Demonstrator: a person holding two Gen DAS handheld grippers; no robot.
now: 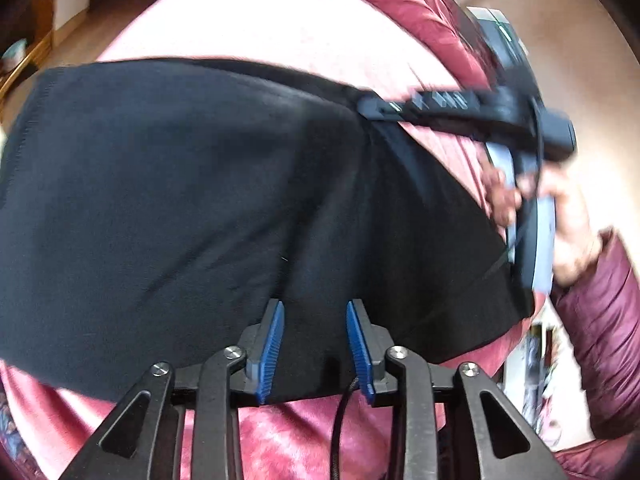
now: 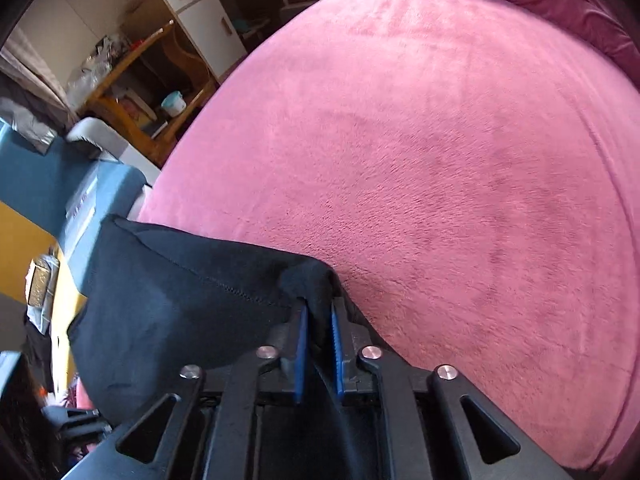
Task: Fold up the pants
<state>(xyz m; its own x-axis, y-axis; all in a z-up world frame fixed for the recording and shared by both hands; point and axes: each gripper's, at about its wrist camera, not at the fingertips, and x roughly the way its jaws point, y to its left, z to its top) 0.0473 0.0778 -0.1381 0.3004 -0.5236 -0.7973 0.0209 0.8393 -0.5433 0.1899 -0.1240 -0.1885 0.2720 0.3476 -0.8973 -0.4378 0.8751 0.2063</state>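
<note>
Right gripper (image 2: 319, 314) pinching a black pants (image 2: 192, 300) fold between nearly closed jaws; left gripper (image 1: 315, 312) hovering part-spread above the cloth, gripping nothing.

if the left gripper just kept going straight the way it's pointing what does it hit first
Most likely the black pants: the left gripper points down into the fabric spread over the pink blanket, its pads apart. How far above the cloth it is can't be judged.

A bed covered by a pink fleece blanket (image 2: 440, 160) carries black pants (image 1: 180, 200), spread across the blanket's near part.
</note>
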